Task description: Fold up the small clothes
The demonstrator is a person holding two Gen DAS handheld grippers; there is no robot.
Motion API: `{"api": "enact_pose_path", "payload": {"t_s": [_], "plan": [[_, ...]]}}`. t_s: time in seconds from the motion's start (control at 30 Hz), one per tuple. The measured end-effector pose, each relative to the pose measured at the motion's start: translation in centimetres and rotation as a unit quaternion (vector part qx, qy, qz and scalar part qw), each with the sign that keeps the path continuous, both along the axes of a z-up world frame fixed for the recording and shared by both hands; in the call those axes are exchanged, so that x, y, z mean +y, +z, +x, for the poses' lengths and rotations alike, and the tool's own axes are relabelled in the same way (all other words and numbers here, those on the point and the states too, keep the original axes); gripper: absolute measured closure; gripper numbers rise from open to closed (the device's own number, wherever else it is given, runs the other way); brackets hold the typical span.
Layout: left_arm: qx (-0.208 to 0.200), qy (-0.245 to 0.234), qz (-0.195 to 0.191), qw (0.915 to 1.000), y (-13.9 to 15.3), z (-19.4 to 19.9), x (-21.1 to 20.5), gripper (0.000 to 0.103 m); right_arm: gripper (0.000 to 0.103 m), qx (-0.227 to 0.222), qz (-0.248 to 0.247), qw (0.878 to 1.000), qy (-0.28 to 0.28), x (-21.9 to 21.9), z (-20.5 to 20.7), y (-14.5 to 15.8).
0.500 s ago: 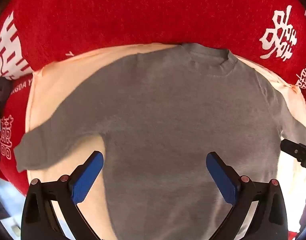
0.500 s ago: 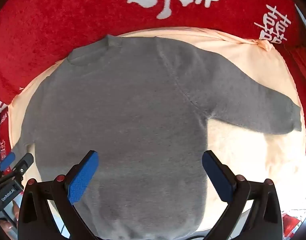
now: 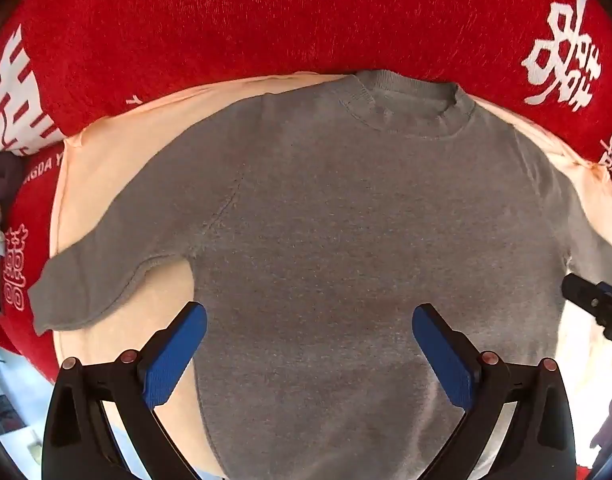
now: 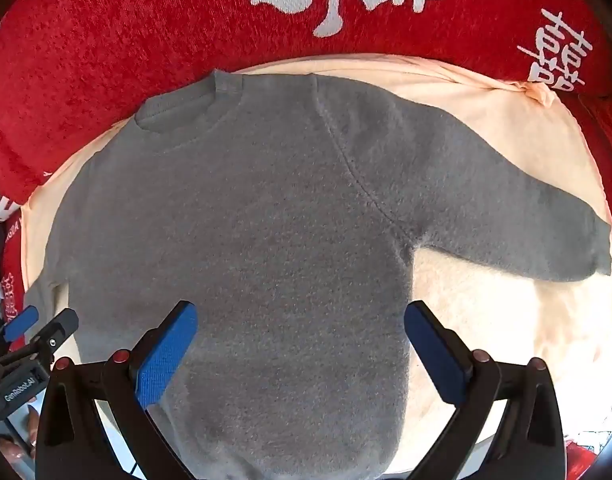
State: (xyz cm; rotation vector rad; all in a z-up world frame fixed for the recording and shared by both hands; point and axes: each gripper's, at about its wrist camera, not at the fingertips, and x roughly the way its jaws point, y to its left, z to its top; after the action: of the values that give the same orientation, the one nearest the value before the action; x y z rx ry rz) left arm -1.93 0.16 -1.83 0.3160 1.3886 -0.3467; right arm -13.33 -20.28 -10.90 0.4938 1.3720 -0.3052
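The left gripper [image 3: 309, 334] and right gripper [image 4: 300, 330] both hang wide open over the lower body of the grey sweater [image 3: 345, 240], holding nothing. Since half a second ago hardly anything has shifted: the sweater lies just as flat, sleeves spread, so folding looks not yet begun. Under the sweater is a peach cloth [image 3: 118, 152]; beyond its collar lies a red blanket [image 3: 226, 20] with white characters.
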Motion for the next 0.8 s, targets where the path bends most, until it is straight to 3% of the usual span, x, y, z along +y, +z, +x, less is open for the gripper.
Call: {"api": "enact_pose_path", "payload": {"t_s": [0.33,0.8], "plan": [[0.001,-0.006,0.007,1.0,0.0,0.5,0.6,0.0,0.0,0.017,-0.007,1.0,-0.002,0.2,0.5,-0.3],[0.025,0.036,0.009,0.999,0.3,0.8,-0.2,0.0,0.0,0.024,-0.033,0.999,0.033,2.0,1.3,-0.5]]}}
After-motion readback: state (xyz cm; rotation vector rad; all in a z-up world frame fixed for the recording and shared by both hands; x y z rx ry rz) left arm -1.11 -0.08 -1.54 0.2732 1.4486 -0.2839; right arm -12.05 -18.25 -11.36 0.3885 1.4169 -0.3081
